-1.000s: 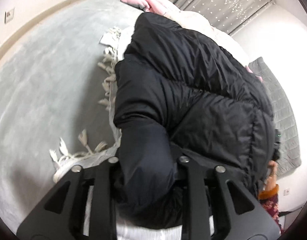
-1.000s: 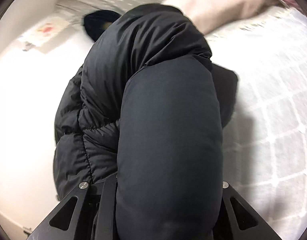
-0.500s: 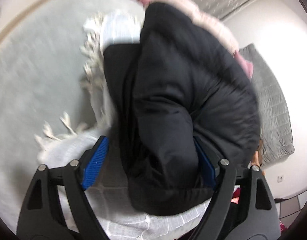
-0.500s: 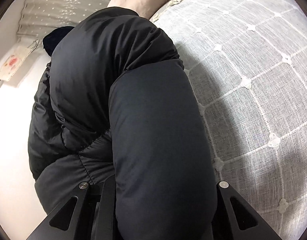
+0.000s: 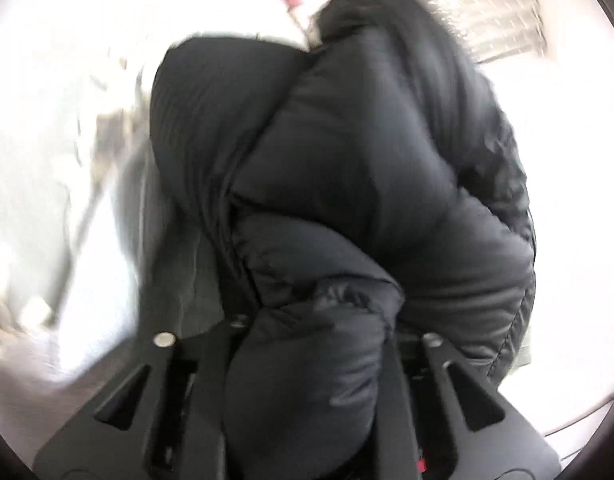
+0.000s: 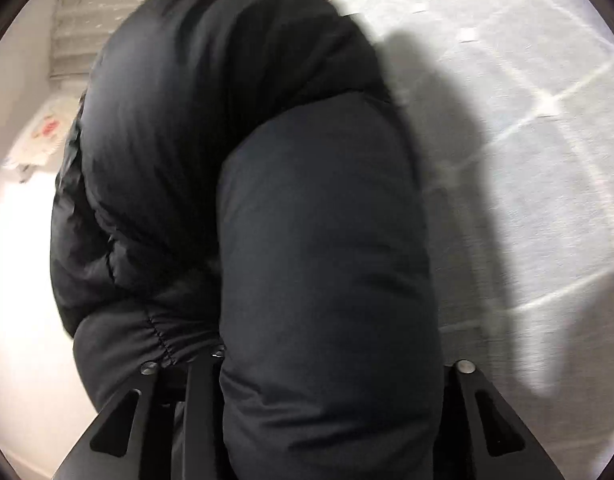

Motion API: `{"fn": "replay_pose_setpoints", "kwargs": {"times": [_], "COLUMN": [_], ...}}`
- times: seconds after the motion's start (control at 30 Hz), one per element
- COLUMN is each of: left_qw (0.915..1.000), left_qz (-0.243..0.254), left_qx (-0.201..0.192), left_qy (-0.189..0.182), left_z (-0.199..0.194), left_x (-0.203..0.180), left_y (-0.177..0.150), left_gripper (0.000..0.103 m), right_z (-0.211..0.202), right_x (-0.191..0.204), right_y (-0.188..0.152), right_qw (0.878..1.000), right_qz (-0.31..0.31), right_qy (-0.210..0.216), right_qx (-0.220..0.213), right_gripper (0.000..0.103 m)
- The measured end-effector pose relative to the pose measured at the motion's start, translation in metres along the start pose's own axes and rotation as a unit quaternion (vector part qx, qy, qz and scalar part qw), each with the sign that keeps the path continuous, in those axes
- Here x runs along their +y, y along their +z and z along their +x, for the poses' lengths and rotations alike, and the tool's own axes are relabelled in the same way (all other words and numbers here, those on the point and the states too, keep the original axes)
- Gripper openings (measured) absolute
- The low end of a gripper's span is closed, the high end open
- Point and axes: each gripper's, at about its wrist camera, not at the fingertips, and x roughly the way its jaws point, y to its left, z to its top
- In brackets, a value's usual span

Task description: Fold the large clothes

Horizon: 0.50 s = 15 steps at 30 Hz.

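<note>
Gripping from two sides, both tools carry the black puffer jacket (image 5: 347, 184) bunched into a thick roll, probably so that the bulky padding stays gathered and does not spring open while it is moved or doubled over. In the left wrist view the left gripper (image 5: 311, 364) has a fat fold of jacket wedged between its fingers; the jaws stand fairly wide apart, spread by the stuffing, and press on the fabric from both sides. The background there is blurred and washed out, so where that end hangs is hard to tell. In the right wrist view the right gripper (image 6: 331, 376) clamps an even thicker puffed section, its jaws held wide by the bulk, with the fingertips buried under the cloth. The jacket seems lifted, just above the white checked bedspread (image 6: 547, 160), on which it casts a shadow. Because down padding is slippery and springy, a narrow pinch would likely slide off, which may explain such deep bites.
</note>
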Motion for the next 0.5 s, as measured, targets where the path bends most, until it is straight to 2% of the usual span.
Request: {"fn": "replay_pose_setpoints", "kwargs": {"times": [0.13,0.23,0.3,0.4,0.5], "left_qw": [0.9972,0.9902,0.9827,0.9750,0.9702], "left_qz": [0.035,0.076,0.093,0.083,0.006], "left_qx": [-0.066,-0.117,-0.158,-0.201,-0.235], "left_qy": [0.003,0.011,0.028,0.048,0.061], "left_z": [-0.051,-0.102,-0.141,-0.180,-0.217], "left_x": [-0.038,-0.065,-0.072,-0.056,0.008], "left_y": [0.029,0.050,0.060,0.079,0.080], "left_gripper": [0.012,0.012,0.012,0.012,0.014], "right_z": [0.008,0.025,0.046,0.081,0.125], "right_x": [0.042,0.093,0.131,0.178,0.204], "right_y": [0.000,0.012,0.019,0.029,0.040], "right_qw": [0.998,0.995,0.992,0.988,0.990], "right_qz": [-0.050,-0.084,-0.106,-0.130,-0.111], "right_qy": [0.025,0.048,0.065,0.085,0.089], "right_qx": [-0.012,-0.019,-0.015,-0.001,0.018], "right_gripper": [0.020,0.018,0.018,0.018,0.018]}}
